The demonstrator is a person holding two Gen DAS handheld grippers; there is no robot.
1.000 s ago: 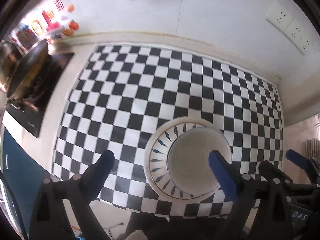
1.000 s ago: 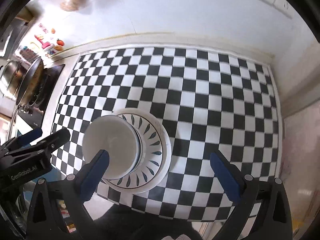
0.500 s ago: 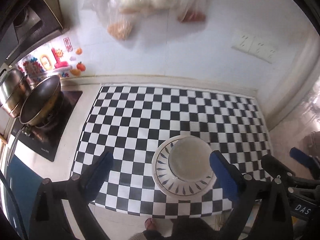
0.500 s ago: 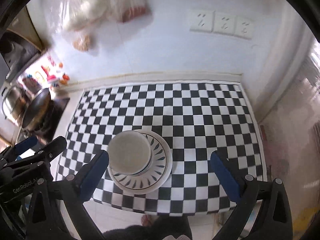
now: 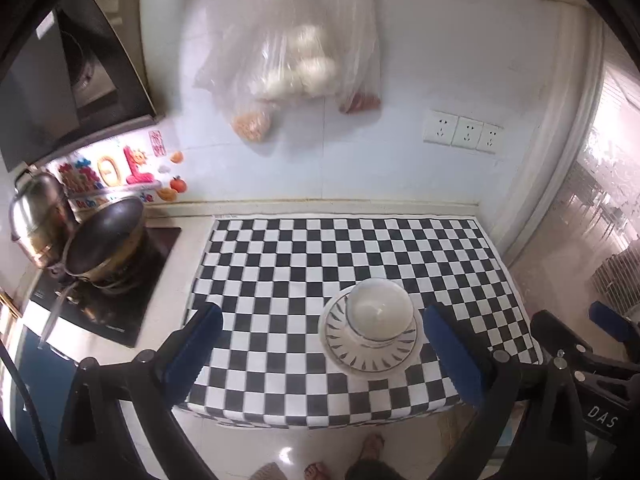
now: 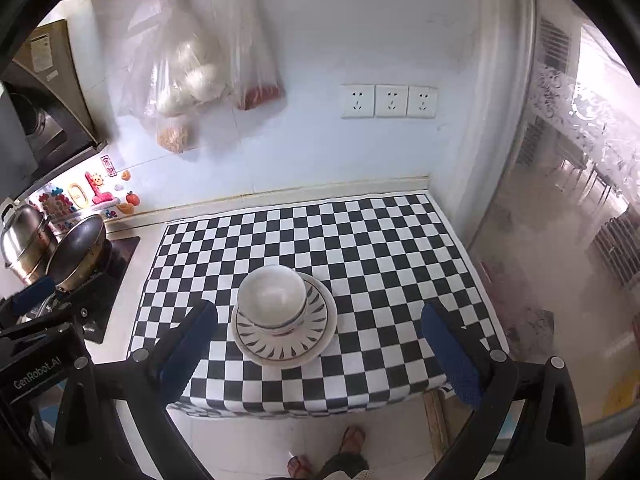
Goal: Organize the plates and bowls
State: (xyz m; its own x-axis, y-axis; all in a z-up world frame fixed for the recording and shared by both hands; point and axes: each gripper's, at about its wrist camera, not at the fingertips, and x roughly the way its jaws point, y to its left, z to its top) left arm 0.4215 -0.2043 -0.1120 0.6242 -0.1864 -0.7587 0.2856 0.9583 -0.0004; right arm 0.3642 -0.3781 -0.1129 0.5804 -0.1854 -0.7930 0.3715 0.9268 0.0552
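— What lies ahead of the claw?
— A pale tiled wall (image 6: 312,32) with three sockets (image 6: 389,101), plastic bags (image 5: 288,64) hanging from a rail.
— And to its left?
— A range hood (image 5: 72,80), a wok (image 5: 104,240) on the black hob (image 5: 108,304). Below, a checkered cloth (image 6: 360,240); right, a bright glass door (image 6: 580,160).

On the black body of the left tongs (image 6: 34,376), seen at the lower left edge of the right wrist view, white print reads "GenRobot.AI". In the left wrist view the black body of the right tongs (image 5: 600,420) carries the white letters "DAS", cut off at the frame edge. The colourful wall stickers (image 5: 108,176) behind the stove seem to include large letters, perhaps "O" and "L", but they are too small and blurred to read.
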